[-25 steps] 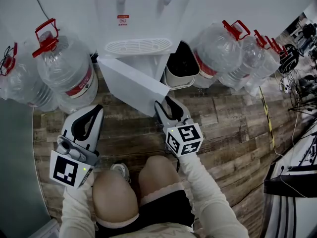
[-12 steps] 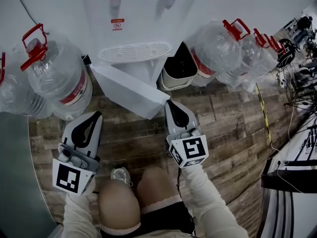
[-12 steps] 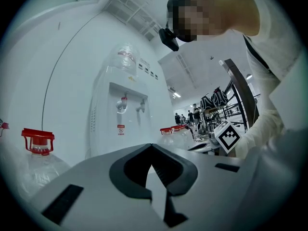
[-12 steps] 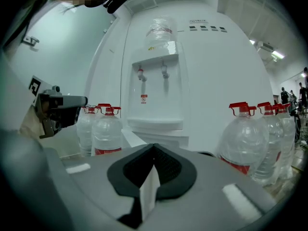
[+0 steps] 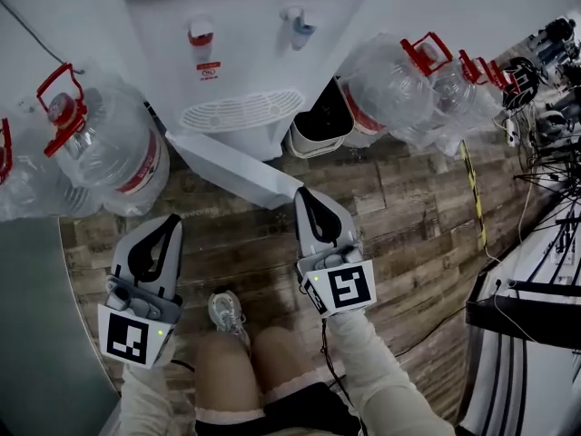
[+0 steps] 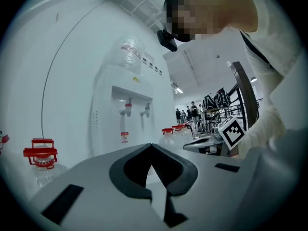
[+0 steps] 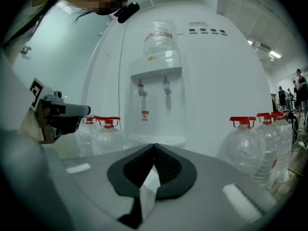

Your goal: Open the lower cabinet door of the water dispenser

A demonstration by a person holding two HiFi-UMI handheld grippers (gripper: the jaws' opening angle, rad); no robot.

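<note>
Cabinet door [image 5: 238, 167] on the water dispenser [image 5: 245, 48] hangs open. Left gripper [image 5: 172, 219] and right gripper [image 5: 301, 193] are both pinched closed, holding nothing.

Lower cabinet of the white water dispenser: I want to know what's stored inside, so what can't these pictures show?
- Cabinet interior: head view, hidden under the white slotted drip tray and open white cabinet door; right gripper view, behind the right hand-held gripper.
- Small red label: print too small, all views.
- Leftmost clear jug: cut by head view's edge.
</note>
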